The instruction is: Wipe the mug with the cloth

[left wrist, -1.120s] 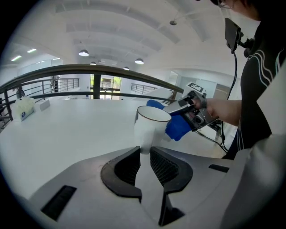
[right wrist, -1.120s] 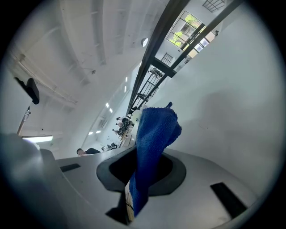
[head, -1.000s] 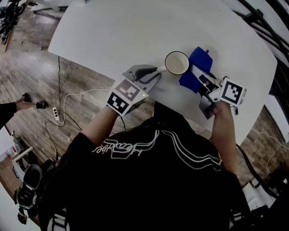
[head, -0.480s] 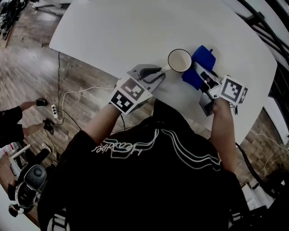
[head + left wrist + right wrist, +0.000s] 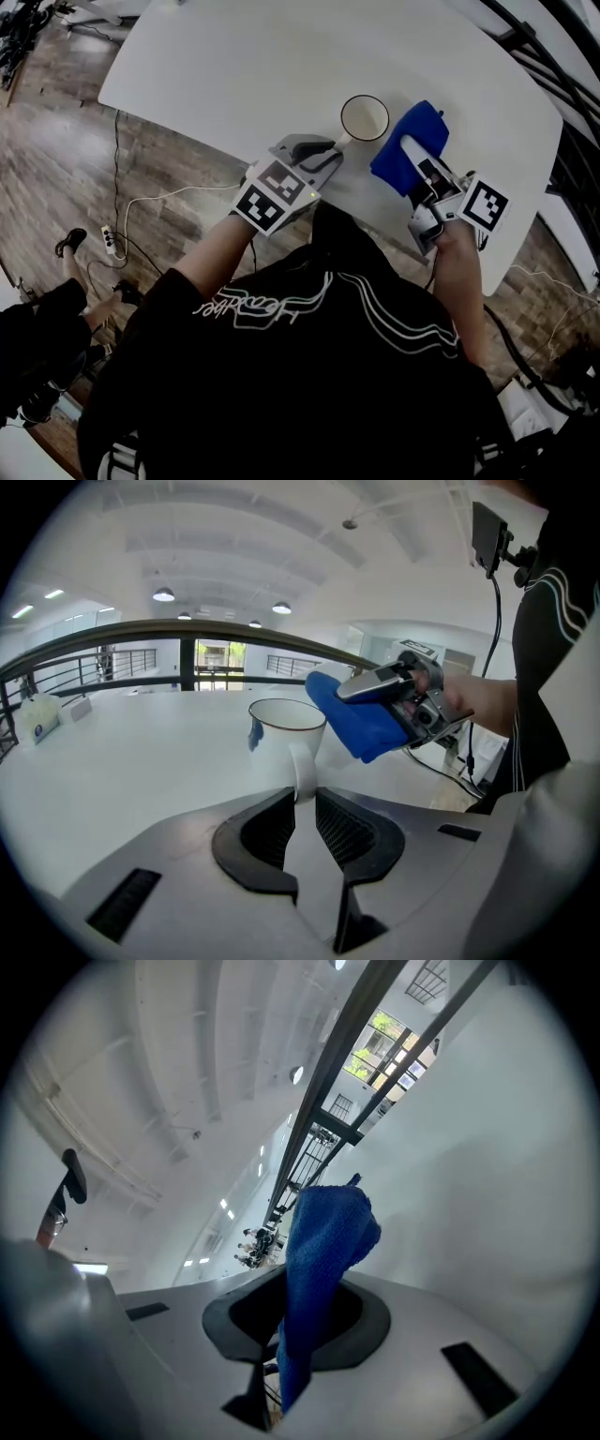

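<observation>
White enamel mug w/ dark rim (image 5: 364, 118) stands upright on white table (image 5: 234, 66), near its front edge. Handle at mug's 7 o'clock, pinched betw. nearly closed jaws of L gripper (image 5: 302, 803). Blue terry cloth (image 5: 410, 150) at mug's 4 o'clock, clamped in R gripper (image 5: 298, 1312), raised beside rim; contact not determinable.

White table (image 5: 262, 66) on a wood-plank floor (image 5: 66, 164), with a power strip (image 5: 112, 240) and trailing white cable (image 5: 178, 194).
</observation>
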`<state>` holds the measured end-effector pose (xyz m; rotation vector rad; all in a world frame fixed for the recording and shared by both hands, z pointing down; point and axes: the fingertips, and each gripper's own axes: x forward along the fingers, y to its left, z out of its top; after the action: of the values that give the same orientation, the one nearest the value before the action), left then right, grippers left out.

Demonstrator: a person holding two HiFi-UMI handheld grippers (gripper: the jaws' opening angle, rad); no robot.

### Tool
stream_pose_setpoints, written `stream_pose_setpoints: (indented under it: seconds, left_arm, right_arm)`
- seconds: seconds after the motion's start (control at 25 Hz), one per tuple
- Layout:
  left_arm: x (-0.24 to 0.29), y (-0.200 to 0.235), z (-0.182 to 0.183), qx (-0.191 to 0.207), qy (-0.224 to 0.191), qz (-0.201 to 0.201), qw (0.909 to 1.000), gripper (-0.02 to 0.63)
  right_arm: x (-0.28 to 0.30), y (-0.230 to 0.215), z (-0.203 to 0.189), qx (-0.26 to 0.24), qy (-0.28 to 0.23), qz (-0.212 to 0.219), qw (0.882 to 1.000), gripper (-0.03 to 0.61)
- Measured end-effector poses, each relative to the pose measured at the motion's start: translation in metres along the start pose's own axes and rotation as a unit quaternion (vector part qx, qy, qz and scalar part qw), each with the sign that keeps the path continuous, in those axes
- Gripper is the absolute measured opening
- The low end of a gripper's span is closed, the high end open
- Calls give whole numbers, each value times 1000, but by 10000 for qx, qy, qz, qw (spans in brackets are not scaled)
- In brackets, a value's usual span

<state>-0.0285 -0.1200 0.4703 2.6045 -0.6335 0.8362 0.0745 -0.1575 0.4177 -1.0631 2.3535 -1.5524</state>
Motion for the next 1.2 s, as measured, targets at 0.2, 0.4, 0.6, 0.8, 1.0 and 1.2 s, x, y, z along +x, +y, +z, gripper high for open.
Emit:
stream_pose_setpoints:
  seconds: [0.2,0.4,0.6,0.8,1.0,1.2]
  left_arm:
    - [10,-12,7,41,44,-59,10000,66]
    - [16,-19,9,55,61,-136,9999,66]
    - [16,-24,10,33,71,-236,9997,66]
    - [17,-32,13,40,73,-283,9996,66]
    - [16,-36,15,75,69,-322,9994,66]
    - [20,-47,22,85,62,-364,9993,66]
  right_arm:
    - [-12,-2,5,388,-251,140,9988,54]
    - [-10,-3,6,668,-423,290,9964,54]
    - [-6,-6,1,900,-430,401,9942,54]
    - [-4,-12,-1,1129,-529,360,9915,54]
    - [0,-28,-8,1076,-397,13,9934,54]
    - [-9,-44,-14,933,-152,-559,9939,54]
